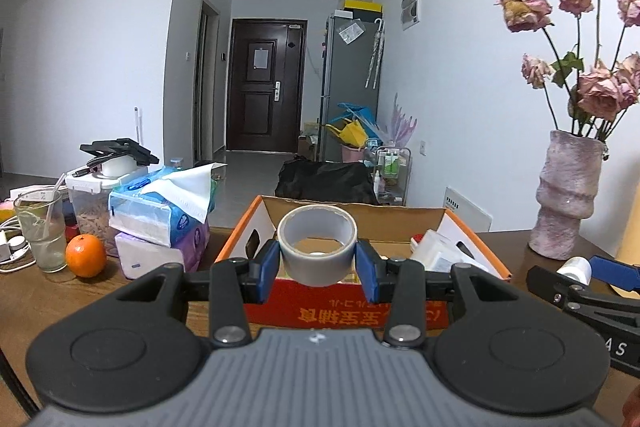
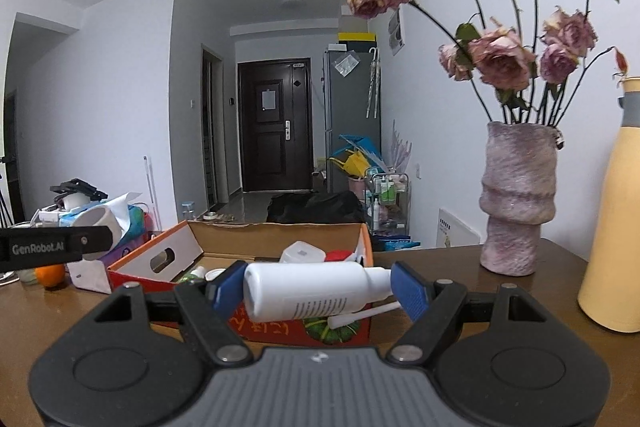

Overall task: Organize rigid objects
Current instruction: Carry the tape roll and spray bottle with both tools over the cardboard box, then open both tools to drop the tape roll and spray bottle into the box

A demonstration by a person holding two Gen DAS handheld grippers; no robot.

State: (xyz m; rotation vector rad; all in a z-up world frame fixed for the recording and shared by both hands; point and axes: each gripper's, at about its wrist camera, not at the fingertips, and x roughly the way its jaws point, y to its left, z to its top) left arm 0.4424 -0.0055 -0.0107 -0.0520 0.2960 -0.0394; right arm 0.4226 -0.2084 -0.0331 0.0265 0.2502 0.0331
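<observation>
Because it is a hollow ring, the tape roll [image 1: 317, 245] looks light and stiff, though its smooth grey outer face may slip; the left tongs [image 1: 318, 263] are clamped across its outside, a sound hold. It hangs over the near wall of the cardboard box [image 1: 360, 315]. Beside it, the white bottle [image 2: 308, 289] looks light, hard and slick, lying sideways with printed text and a thin nozzle; the right tongs [image 2: 320, 293] are clamped end to end on it, which could let it swivel. Both hover above the table [image 2: 460, 267], near the vase [image 2: 518, 199].
</observation>
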